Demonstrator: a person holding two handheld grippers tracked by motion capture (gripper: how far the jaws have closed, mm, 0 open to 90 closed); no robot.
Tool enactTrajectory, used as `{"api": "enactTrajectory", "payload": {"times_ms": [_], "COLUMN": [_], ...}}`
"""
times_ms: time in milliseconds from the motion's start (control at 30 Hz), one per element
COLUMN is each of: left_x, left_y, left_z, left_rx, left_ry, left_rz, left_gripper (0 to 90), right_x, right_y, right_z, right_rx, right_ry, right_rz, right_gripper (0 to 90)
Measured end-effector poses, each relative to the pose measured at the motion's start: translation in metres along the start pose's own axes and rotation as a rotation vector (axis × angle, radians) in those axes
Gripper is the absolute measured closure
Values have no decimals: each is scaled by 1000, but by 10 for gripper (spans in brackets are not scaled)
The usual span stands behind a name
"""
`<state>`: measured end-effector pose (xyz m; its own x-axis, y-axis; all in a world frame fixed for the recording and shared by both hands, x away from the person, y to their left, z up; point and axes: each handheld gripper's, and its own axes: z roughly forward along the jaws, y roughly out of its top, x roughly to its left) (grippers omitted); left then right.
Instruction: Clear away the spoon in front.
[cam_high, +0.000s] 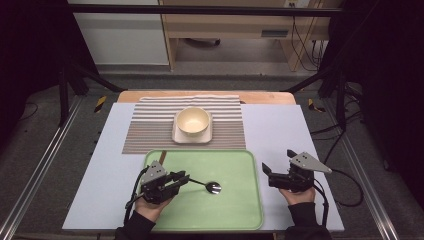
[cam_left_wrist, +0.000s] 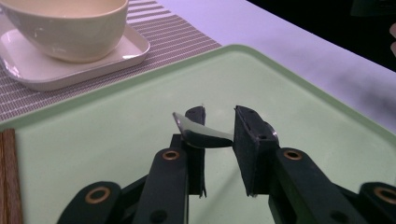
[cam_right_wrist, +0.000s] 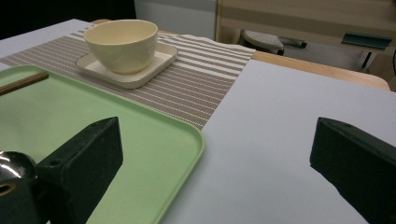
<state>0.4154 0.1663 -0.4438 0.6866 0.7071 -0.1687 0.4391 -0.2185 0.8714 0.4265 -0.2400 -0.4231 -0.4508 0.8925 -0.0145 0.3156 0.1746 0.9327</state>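
A: Which step is this?
B: The left tongs (cam_high: 181, 179) stand a little open around the spoon (cam_high: 206, 186) handle; I judge it lies released on the green tray (cam_high: 240, 210). The right tongs (cam_high: 278, 166) are wide open, empty.
A: And next?
B: Probably lift away clear; the bowl (cam_high: 192, 121) waits behind.

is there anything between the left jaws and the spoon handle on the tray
Nothing visible: the spoon lies on the green tray, and its handle end already sits between the left gripper jaws, which stand slightly apart around it.
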Motion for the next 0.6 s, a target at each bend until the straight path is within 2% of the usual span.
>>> {"api": "enactTrajectory", "payload": {"times_ms": [300,600], "left_x": [9,12], "left_y": [-7,-12], "left_z": [8,13], "left_rx": [41,73], "left_ry": [37,42], "left_rz": [-18,-37], "left_gripper": [679,661], "right_x": [0,1], "right_y": [0,0], "right_z": [0,0], "right_rx": [0,2], "right_ry": [1,1], "right_rz": [1,-5], "right_gripper": [29,29]}}
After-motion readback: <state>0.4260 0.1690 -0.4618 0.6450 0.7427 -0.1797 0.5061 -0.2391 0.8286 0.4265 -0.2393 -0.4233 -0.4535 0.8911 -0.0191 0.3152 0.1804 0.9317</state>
